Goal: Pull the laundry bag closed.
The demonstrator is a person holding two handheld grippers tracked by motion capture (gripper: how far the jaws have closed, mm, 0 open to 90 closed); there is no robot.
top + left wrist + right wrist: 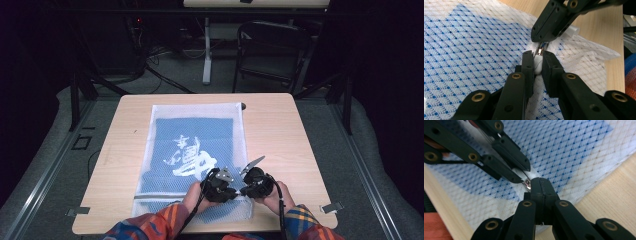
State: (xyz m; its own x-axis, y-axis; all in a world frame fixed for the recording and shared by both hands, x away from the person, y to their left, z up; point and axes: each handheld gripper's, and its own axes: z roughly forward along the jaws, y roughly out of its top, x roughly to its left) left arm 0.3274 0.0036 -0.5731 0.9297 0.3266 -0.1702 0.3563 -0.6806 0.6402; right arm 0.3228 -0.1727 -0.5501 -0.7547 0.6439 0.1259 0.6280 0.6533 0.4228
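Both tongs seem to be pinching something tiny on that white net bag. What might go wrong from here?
The left tongs clamp a small white zipper pull, a slim hold that may slip out. The right tongs pinch the mesh bag right beside it; a hard tug might snag or tear the netting. The bag lies loose on the table, so pulling may drag it and the blue cloth inside along instead of working the zipper.

The left gripper (218, 186) and right gripper (256, 182) are hiding the mesh bag's (196, 116) zipper pull (538, 63) from above.
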